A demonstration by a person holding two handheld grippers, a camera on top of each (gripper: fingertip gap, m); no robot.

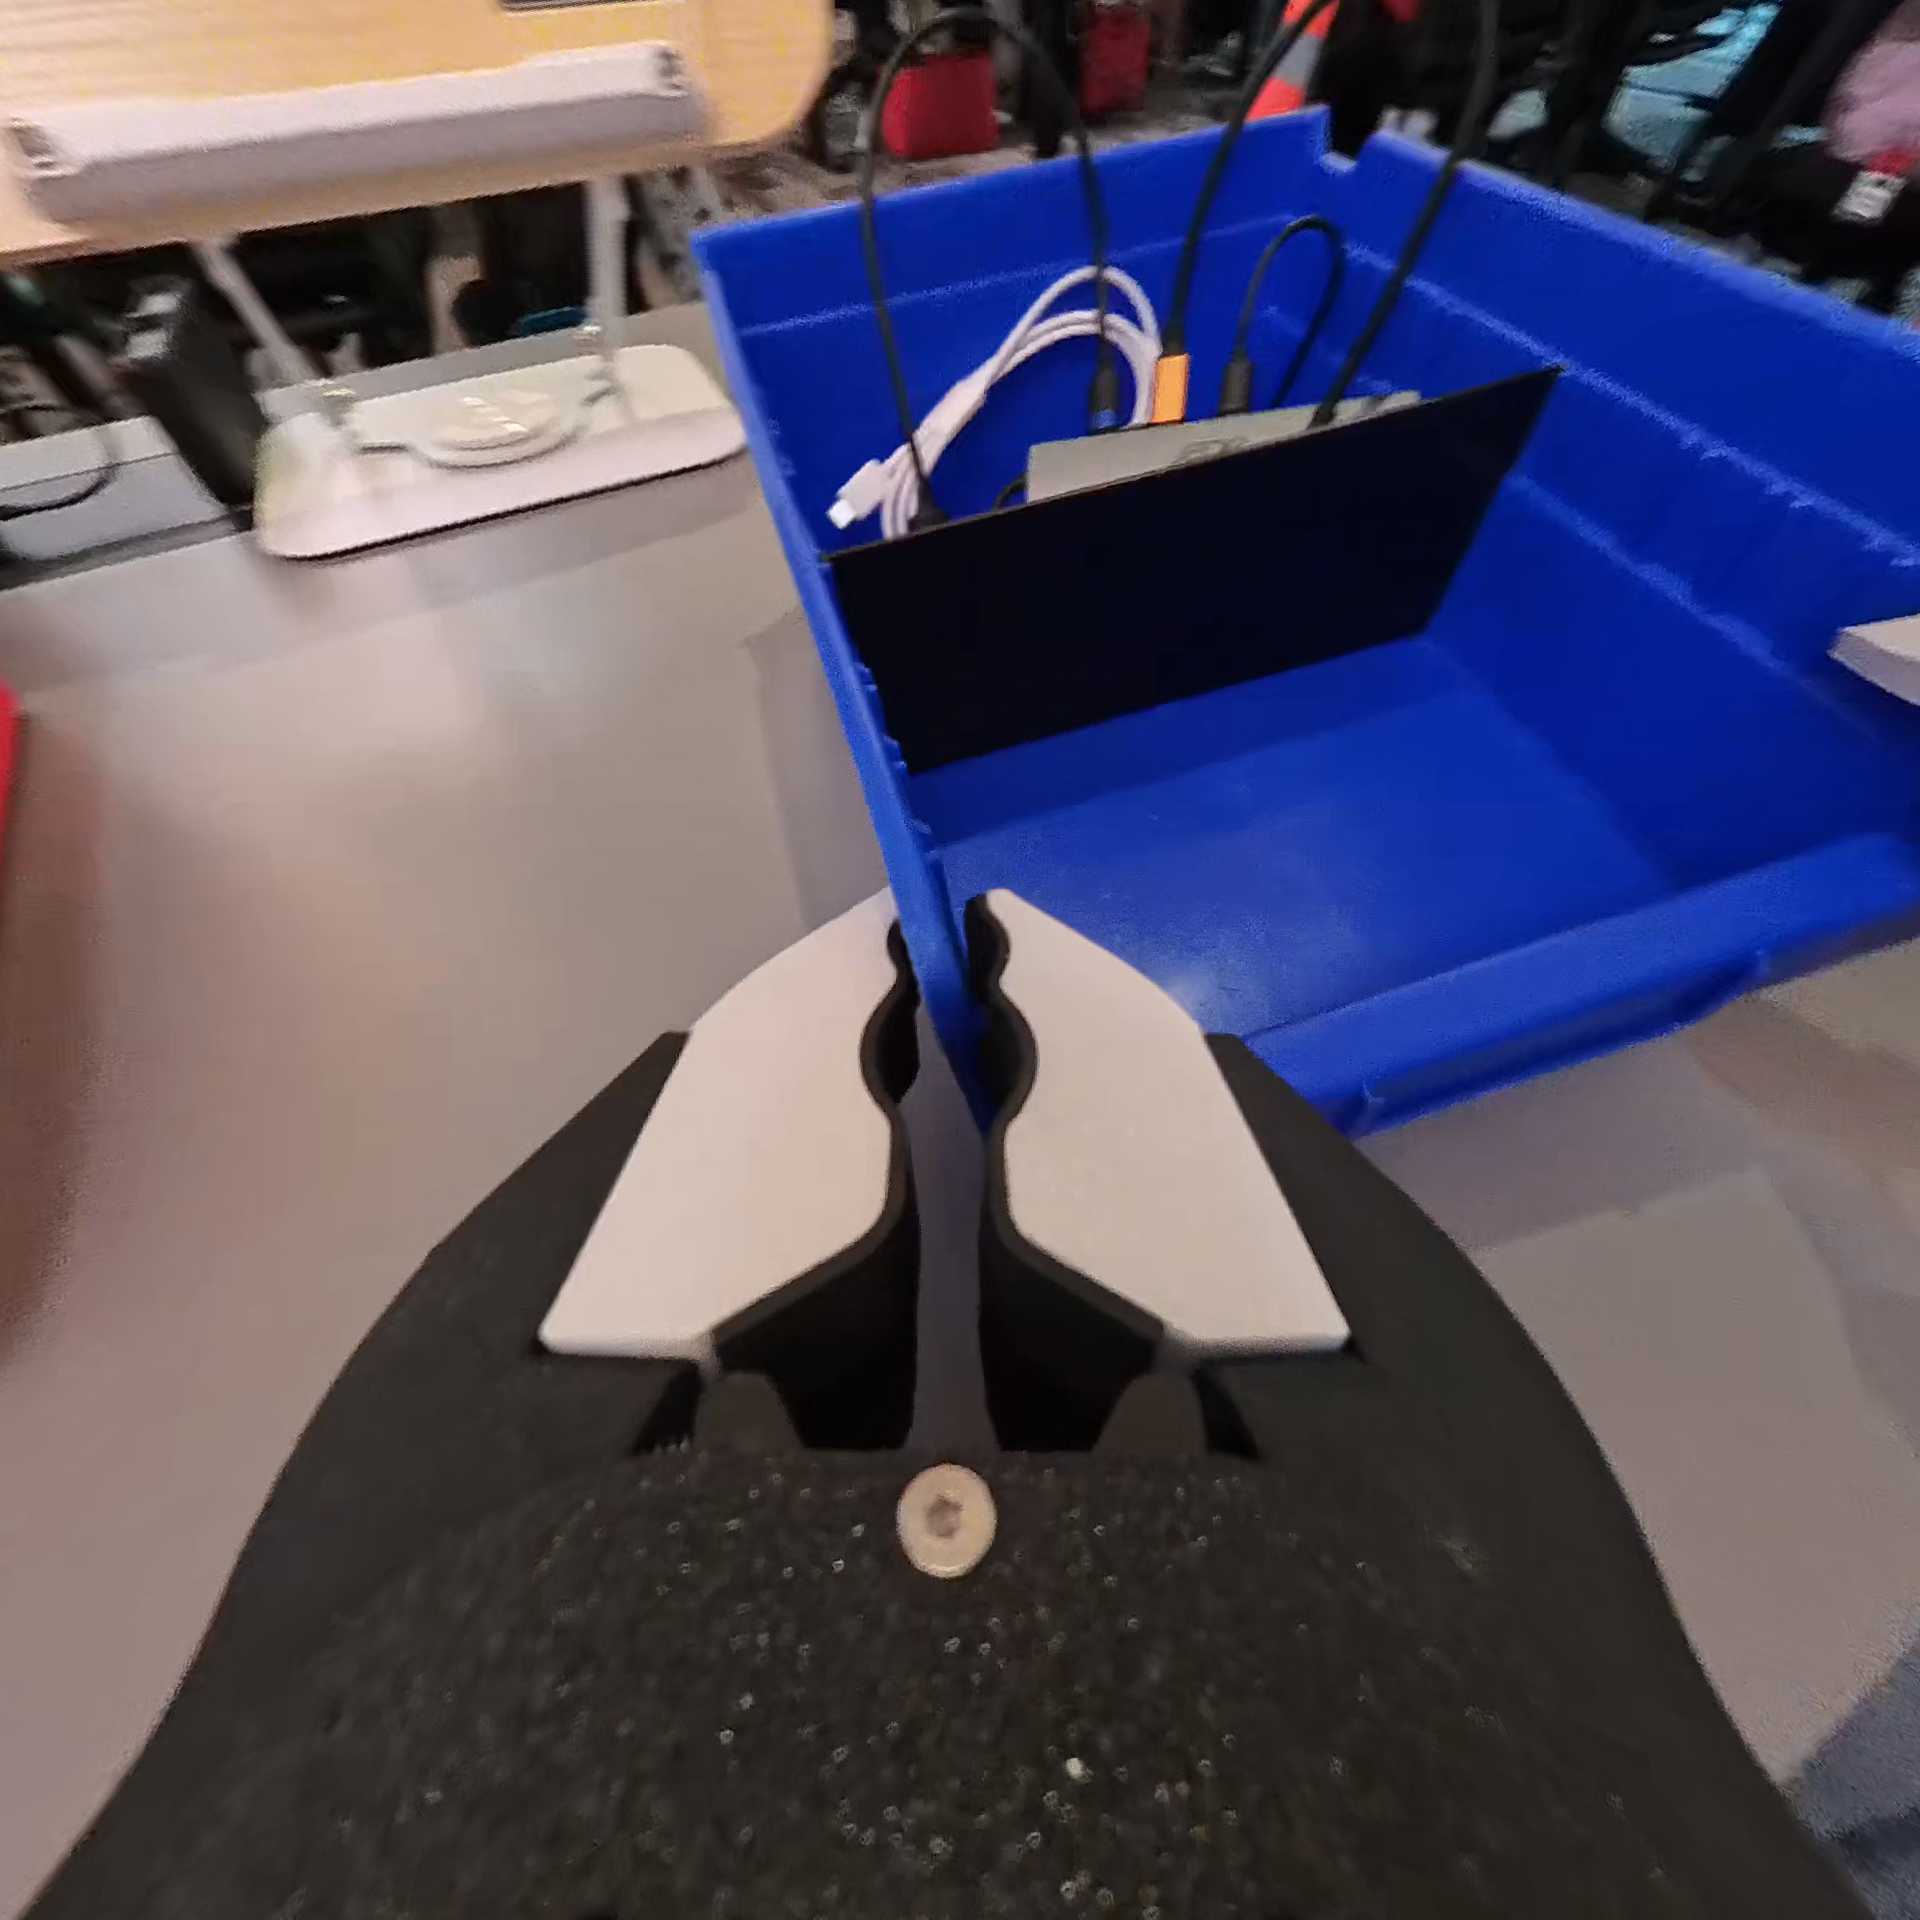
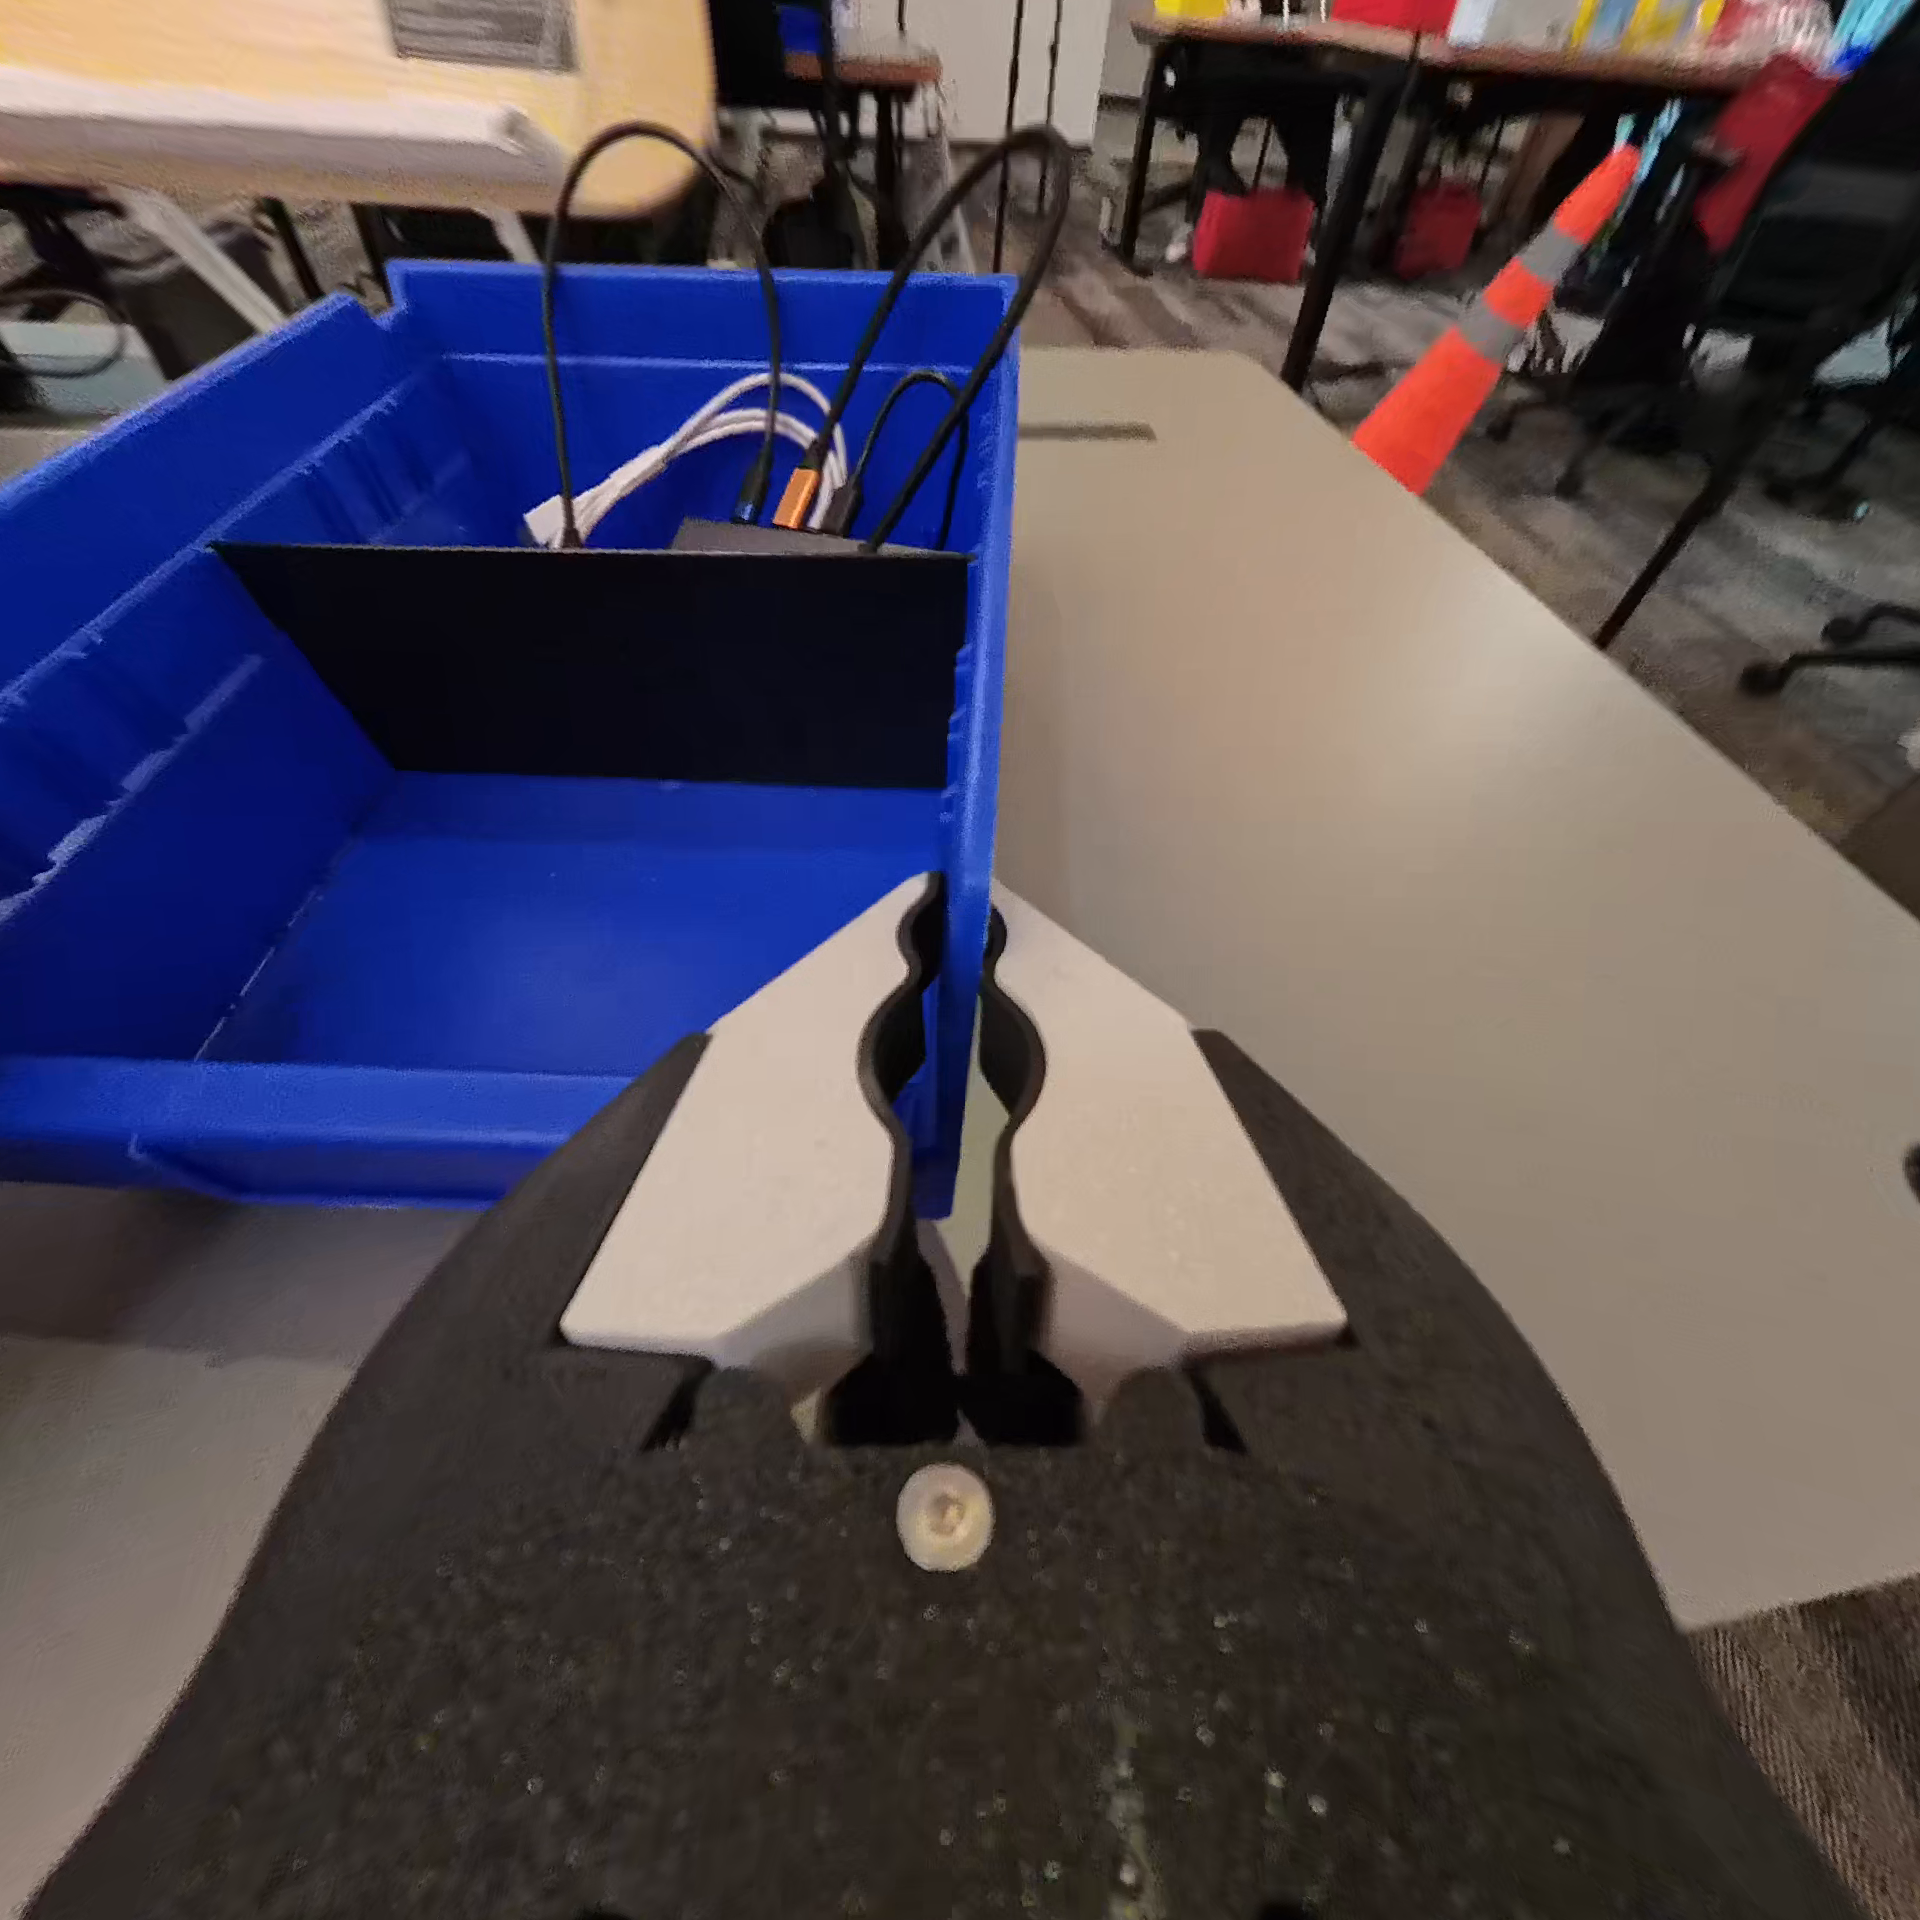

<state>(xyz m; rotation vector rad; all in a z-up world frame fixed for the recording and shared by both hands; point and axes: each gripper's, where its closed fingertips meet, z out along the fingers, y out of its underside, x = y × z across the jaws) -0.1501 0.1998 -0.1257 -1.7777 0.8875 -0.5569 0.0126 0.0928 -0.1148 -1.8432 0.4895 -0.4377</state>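
Blue bin (image 1: 1351,935) walls are clamped in both left gripper (image 1: 940,935) and right gripper (image 2: 961,914) jaws.

The left gripper (image 1: 940,935) points forward and slightly down, its pale fingers (image 1: 769,1153) drawn close together, the jaws clamped on a thin blue wall that stands in the narrow gap between the tips. The right gripper (image 2: 961,914) has the same pose: jaws nearly closed, pinching a blue wall edge between the wavy inner faces of its fingers (image 2: 1143,1174). Both black gripper bodies fill the lower part of their own views.
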